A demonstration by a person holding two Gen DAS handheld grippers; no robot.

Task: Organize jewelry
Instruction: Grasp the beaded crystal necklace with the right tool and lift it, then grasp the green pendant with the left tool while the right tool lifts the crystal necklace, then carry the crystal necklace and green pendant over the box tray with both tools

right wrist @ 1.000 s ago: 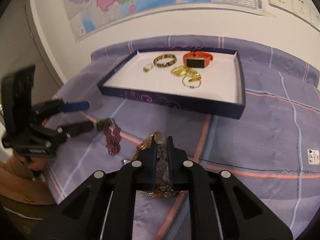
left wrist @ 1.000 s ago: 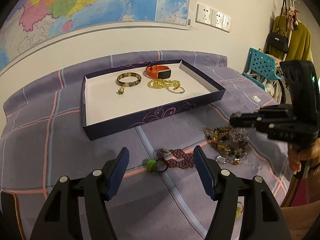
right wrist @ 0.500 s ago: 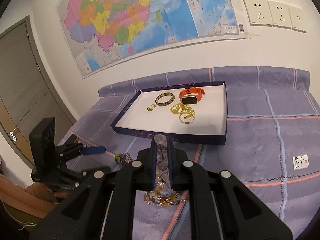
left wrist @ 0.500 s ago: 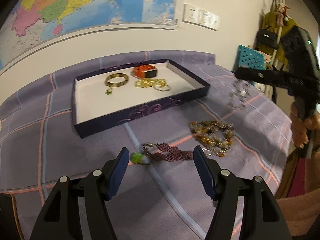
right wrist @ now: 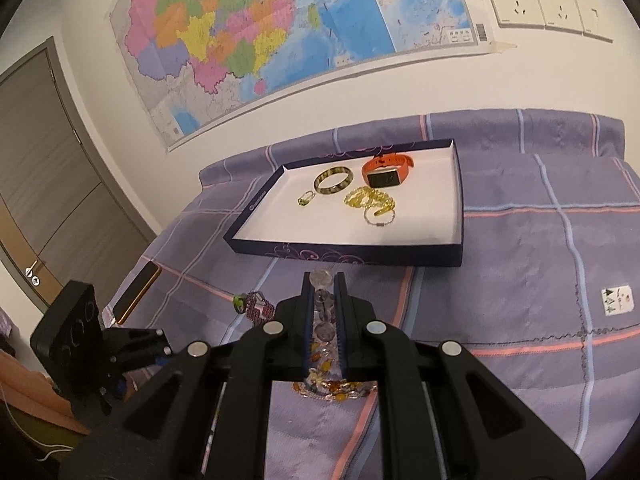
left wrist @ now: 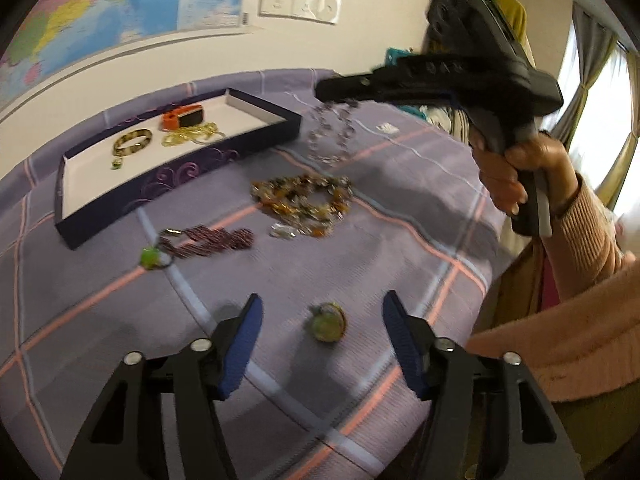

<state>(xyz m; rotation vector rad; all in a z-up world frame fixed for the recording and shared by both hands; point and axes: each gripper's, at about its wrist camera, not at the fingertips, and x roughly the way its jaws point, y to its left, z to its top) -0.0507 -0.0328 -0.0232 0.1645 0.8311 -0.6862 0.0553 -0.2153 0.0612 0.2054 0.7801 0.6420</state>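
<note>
Fingers first: two claws, one in each of my hands. My left claw (left wrist: pixel 322 300) stands open over the purple checked cloth (left wrist: pixel 400 248), its jaws having just been closing. One round green piece (left wrist: pixel 328 322) lies on the cloth between them, untouched. It is too blurred to tell what it is.

My right claw (right wrist: pixel 324 280) is clamped on one strand of clear beads (left wrist: pixel 332 136), held in the air above the cloth, between the loose pieces and the tray. The strand hangs straight down from the claw tips, long axis upright. From the right wrist it runs along the slit between the fingers, with only a few beads showing.

Three pieces lie loose on the cloth: the green one, one dark red bead strand (left wrist: pixel 208 240) and one heap of amber beads (left wrist: pixel 304 200). The red strand lies lengthwise across the left view, with a green pendant at its left end. From the right wrist my claw hides most of the amber heap.

Farther off is one dark blue tray (right wrist: pixel 458 216), white inside, its long sides running across the view. It holds five pieces: one green ring (right wrist: pixel 306 199), one mottled bangle (right wrist: pixel 333 181), one orange watch (right wrist: pixel 386 170), one yellow bead string (right wrist: pixel 370 198) and one thin silver bracelet (right wrist: pixel 379 218).
</note>
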